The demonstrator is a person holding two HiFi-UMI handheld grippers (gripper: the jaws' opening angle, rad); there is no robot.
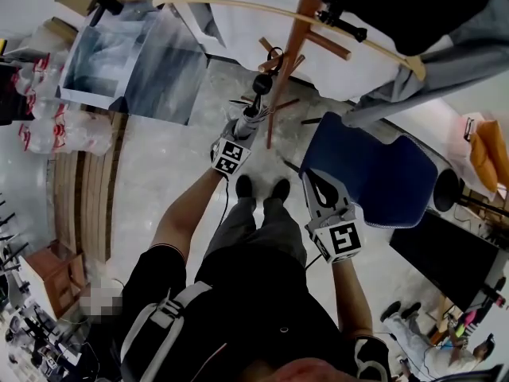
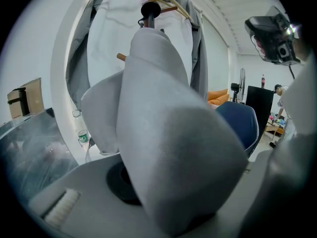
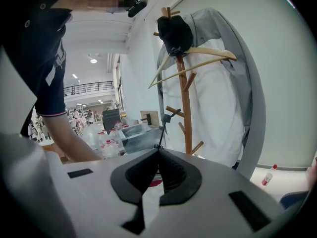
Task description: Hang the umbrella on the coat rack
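Pinches folded grey umbrella [image 1: 254, 111] in left gripper [image 1: 242, 136], long axis toward 1 o'clock in head view, black knob end close to wooden coat rack [image 1: 293, 58] at 1 o'clock. Carries right gripper [image 3: 158, 150] pressed together, empty, at 5 o'clock, farther from rack.

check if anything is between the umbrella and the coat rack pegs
Nothing visible stands between the umbrella, held in the left gripper, and the bare lower pegs of the coat rack. Higher up, a hanger with a shirt and a black hat occupy the top.
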